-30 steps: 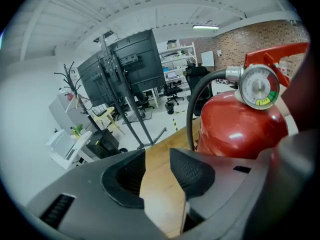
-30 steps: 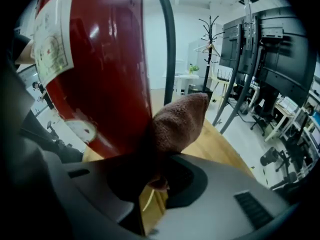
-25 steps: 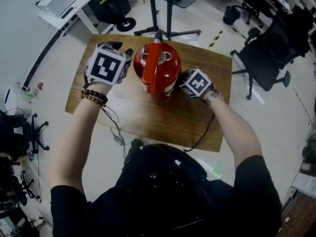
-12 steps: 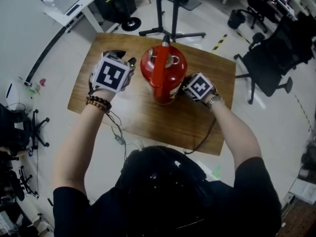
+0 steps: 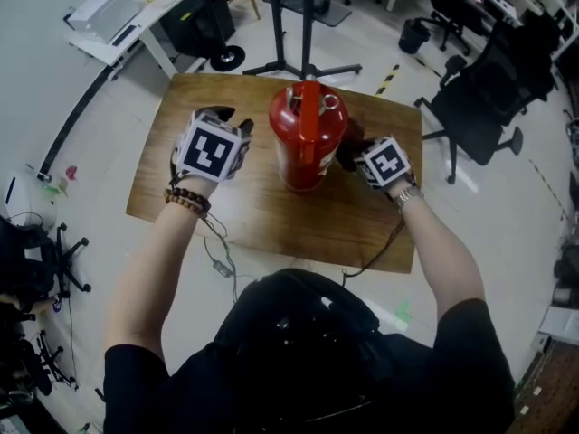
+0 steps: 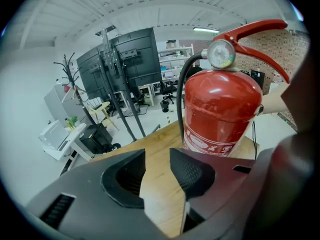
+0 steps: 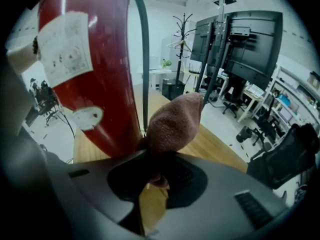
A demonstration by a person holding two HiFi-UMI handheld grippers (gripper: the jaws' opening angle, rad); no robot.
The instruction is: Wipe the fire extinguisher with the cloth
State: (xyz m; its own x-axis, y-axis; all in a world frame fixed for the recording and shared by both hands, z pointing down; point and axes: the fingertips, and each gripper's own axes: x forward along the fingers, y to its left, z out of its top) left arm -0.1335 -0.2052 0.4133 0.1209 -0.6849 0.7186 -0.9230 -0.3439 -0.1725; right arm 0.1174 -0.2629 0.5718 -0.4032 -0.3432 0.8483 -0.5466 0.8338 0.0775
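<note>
The right gripper (image 7: 155, 176) has its 2 jaws nearly together, pinched on a bunched reddish-brown cloth (image 7: 172, 121) that stands up out of them in a rounded fold. The left gripper (image 6: 157, 164) holds its 2 jaws well apart, with only bare tabletop showing between the ribbed pads and nothing in its grasp.

The fire extinguisher (image 5: 306, 138) stands upright near the middle of a wooden table (image 5: 271, 215). In the head view the left gripper (image 5: 224, 116) sits to the cylinder's left, near it but clear of it, and the right gripper (image 5: 351, 154) is just beside its right flank. From the right gripper view the cloth lies close to the red body (image 7: 90, 69) and its black hose (image 7: 145, 59), low on the cylinder; whether the fabric presses on the metal cannot be told. A white label (image 7: 65, 41) is stuck higher up on that side.

From the left gripper view the extinguisher (image 6: 220, 109) rises ahead and to the right of the jaws, with its round pressure gauge (image 6: 221, 54), red lever (image 6: 255, 31) and hose (image 6: 182, 94) at the top.

A beaded bracelet (image 5: 185, 197) circles the left wrist and a watch (image 5: 404, 193) the right. A black office chair (image 5: 479, 98) stands on the floor beyond the table's right side.
</note>
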